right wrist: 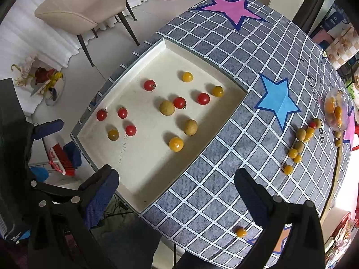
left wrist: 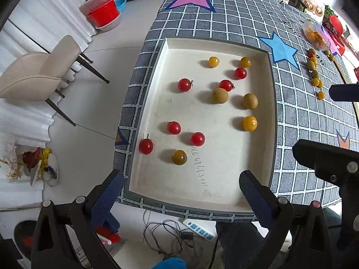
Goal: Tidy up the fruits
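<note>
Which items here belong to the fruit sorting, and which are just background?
Job:
white tray
red cherry tomatoes
yellow tomatoes
kiwis
loose fruit on the tablecloth
stray yellow tomato
left gripper and right gripper, jaws open

Background:
beige chair
red basin
power strip
broom

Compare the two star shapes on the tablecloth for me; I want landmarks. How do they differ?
The pink star lies at the far end of the table, beyond the tray; the blue star sits beside the tray, nearer the loose fruit. Both have dark outlines and lie flat.
</note>
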`<state>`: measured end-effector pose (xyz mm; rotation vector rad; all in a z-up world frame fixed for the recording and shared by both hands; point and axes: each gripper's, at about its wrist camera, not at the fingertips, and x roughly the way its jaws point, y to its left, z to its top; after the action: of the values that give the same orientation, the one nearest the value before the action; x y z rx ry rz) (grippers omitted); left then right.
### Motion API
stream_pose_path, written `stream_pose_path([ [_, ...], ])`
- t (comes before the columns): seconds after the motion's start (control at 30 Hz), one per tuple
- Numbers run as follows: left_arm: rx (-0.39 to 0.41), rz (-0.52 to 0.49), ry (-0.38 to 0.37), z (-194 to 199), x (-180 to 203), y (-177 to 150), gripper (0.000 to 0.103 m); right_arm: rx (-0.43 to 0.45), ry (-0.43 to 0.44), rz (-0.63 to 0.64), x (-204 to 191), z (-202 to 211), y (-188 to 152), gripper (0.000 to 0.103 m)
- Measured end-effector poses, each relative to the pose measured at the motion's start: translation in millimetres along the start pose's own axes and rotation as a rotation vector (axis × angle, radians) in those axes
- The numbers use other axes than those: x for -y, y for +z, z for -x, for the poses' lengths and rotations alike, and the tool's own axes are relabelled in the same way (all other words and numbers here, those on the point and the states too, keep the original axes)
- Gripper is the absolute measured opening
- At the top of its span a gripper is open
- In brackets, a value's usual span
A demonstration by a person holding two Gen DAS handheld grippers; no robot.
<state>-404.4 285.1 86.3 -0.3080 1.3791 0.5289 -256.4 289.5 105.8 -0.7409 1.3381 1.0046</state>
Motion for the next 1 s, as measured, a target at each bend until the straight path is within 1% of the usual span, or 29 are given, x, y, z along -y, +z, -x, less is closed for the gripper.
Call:
stream_pose_path([
  [1.0, -0.003, -0.008, -0.002, -2.7, -0.6, 0.5, 0.103, -0.007, 0.000, 0.001, -5.4, -3.4, 2.4, 0.103],
])
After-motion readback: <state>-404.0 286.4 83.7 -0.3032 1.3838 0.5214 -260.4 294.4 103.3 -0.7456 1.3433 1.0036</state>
